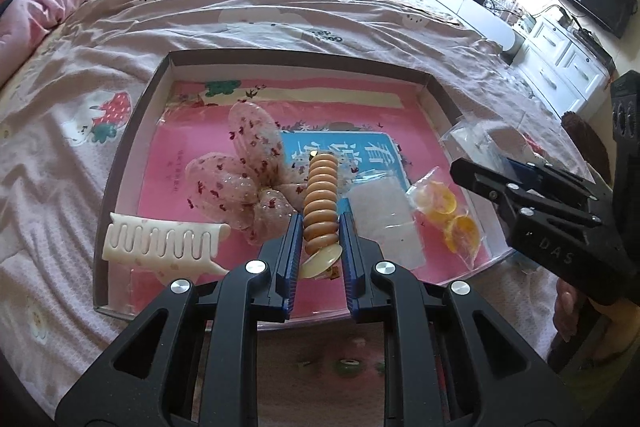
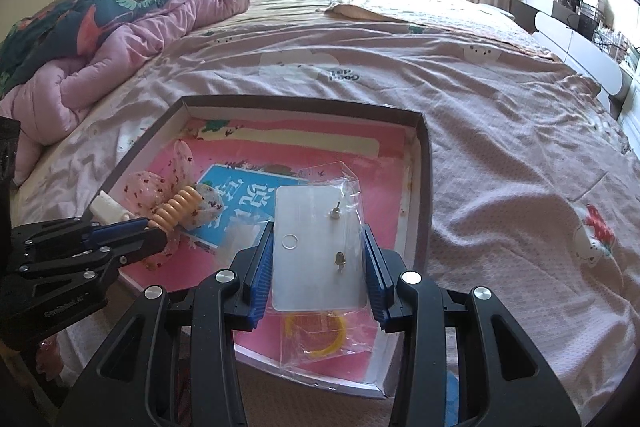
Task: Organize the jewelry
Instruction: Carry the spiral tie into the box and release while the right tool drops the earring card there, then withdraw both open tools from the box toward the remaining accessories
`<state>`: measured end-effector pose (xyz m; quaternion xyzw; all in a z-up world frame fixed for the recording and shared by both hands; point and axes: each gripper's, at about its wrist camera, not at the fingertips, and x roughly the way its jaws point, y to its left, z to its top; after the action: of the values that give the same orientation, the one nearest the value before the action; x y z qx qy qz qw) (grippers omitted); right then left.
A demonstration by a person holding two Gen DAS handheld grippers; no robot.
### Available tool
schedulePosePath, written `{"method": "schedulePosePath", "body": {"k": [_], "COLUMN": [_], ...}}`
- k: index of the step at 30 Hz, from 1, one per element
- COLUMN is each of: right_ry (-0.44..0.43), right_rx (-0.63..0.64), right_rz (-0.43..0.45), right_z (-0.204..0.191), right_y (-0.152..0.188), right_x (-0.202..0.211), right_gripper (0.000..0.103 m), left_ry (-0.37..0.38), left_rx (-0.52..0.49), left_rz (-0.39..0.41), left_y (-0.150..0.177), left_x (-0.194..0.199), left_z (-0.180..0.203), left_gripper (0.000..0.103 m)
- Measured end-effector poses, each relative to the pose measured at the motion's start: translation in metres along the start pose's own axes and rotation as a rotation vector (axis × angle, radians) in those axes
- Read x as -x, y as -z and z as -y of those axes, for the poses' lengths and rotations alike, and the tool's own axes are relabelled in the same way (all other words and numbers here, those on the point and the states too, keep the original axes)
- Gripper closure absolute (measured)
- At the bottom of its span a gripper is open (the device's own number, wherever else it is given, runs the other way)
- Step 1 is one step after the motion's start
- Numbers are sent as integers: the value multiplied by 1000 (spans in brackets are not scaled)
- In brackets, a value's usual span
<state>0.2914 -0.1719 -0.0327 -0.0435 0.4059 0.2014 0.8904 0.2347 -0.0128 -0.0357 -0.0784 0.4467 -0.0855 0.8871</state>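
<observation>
We held the left gripper with its fingers clamped on a ribbed orange hair clip above the shallow box on the bed. Our right gripper gripped a clear packet of earrings over the same box.

"DAS" on right tongs

Yellow hoops half hidden under card; possibly earrings.
</observation>
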Motion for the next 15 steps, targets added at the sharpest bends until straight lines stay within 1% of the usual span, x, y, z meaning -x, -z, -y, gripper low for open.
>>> {"method": "schedulePosePath", "body": {"k": [3, 5, 6, 10, 12, 14, 15], "right_ry": [-3, -7, -7, -13, -11, -10, -9], "right_rx": [4, 6, 6, -9, -8, -11, -13], "right_rz": [-17, -22, -25, -33, -29, -24, -19], "right_z": [-1, -2, -3, -1, -1, 1, 2], "right_y": [2, 4, 5, 8, 9, 10, 10], "right_x": [-5, -6, -7, -6, -3, 0, 3], "right_gripper": [64, 64, 62, 62, 59, 57, 57], "left_ry": [1, 1, -1, -7, -4, -6, -10], "left_rx": [9, 15, 17, 23, 28, 32, 33], "left_rz": [4, 7, 9, 9, 21, 37, 46], "left_y": [0, 0, 1, 3, 3, 2, 2], "left_x": [2, 3, 4, 7, 12, 19, 23], "left_z": [-3, -4, -5, -7, -7, -8, -8], "left_gripper": [88, 80, 79, 78, 78, 70, 69]}}
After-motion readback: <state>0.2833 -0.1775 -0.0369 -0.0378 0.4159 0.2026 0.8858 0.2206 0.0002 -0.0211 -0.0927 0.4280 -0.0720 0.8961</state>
